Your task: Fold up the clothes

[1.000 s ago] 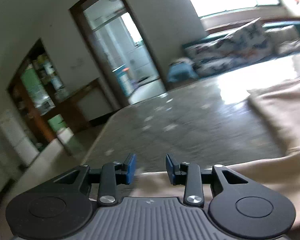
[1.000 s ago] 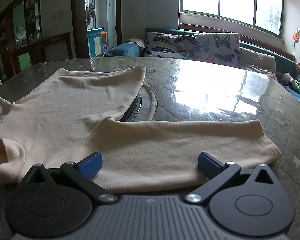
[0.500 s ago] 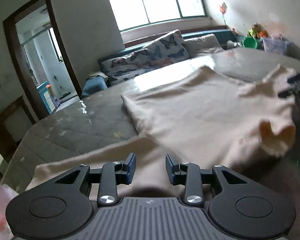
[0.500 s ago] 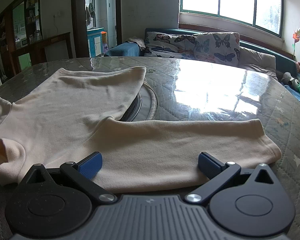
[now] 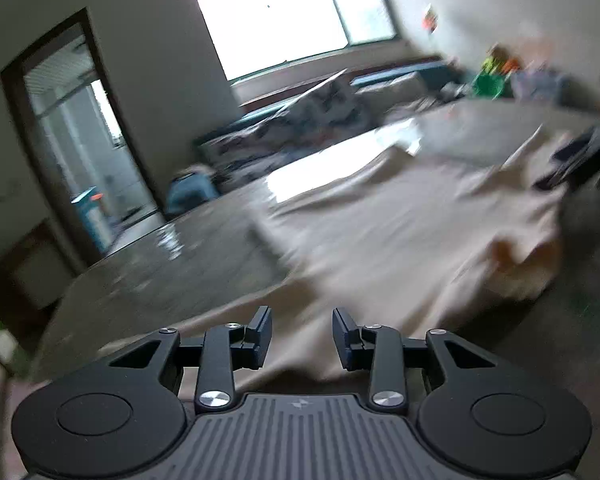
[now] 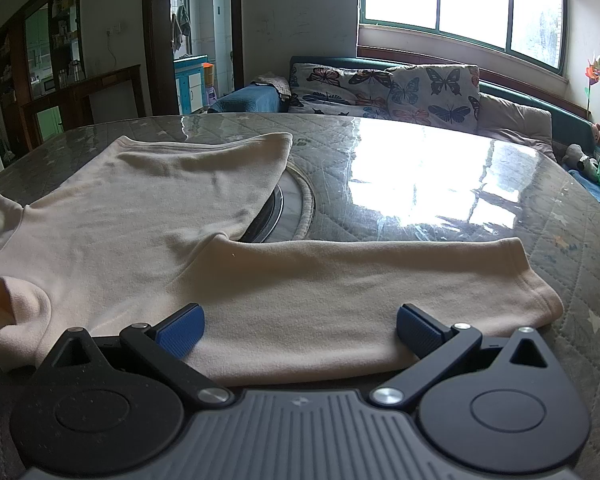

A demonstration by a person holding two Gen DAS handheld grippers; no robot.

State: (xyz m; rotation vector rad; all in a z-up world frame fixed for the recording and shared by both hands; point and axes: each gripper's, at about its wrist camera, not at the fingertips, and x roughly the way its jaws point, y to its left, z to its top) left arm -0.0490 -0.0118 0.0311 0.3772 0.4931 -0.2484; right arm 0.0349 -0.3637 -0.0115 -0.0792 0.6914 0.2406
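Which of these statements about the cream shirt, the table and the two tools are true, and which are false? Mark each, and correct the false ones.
1. The cream shirt lies spread on the table. True.
2. The right tool is shut on the sleeve. False: its jaws stand wide apart, with the sleeve lying beyond them.
3. A round inset in the table shows beside the shirt's body. True.
4. The left tool grips a blue towel. False: its jaws hold nothing, with cream cloth beyond them.
5. Butterfly-print cushions sit under the window. True.
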